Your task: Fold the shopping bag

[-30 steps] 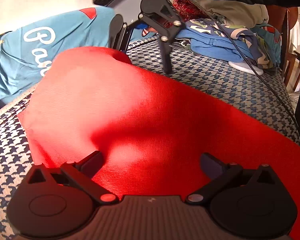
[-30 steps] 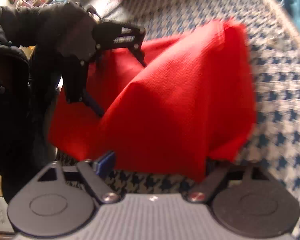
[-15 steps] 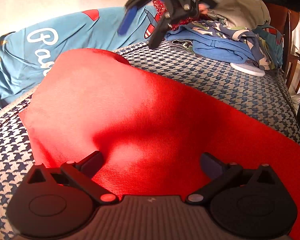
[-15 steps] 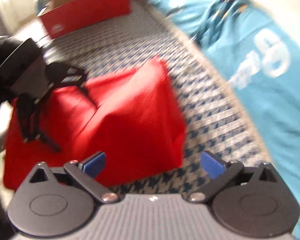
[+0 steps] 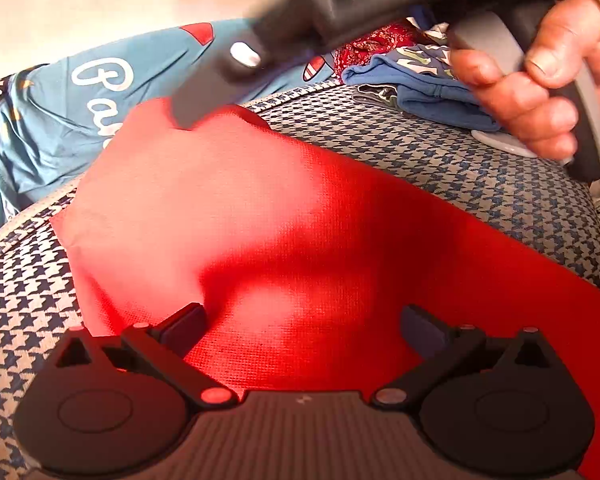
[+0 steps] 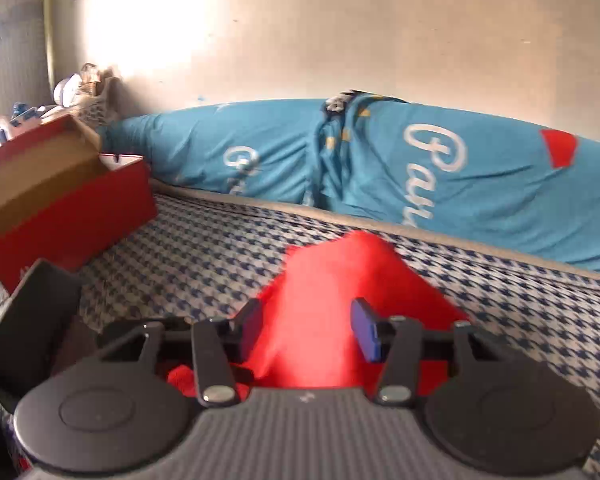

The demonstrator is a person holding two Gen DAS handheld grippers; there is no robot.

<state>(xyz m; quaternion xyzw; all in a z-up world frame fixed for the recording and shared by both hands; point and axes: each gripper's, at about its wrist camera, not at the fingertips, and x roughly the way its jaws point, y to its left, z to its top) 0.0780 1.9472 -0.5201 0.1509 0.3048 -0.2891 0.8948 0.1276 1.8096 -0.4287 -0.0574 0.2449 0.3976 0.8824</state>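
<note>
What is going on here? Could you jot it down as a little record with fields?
surface: houndstooth cover
bag: red shopping bag, mostly flat, far corner raised
left hand-held gripper: open, jaws wide over the bag's near part
right hand-held gripper: jaws have just been closing, with the bag's raised corner between them; whether the pads press on it is unclear
behind: open red box, blue cloth with white lettering

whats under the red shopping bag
The red shopping bag lies on a blue-and-white houndstooth cover, which shows all around its edges. Anything directly beneath the bag, or inside it, is hidden by the fabric.
</note>
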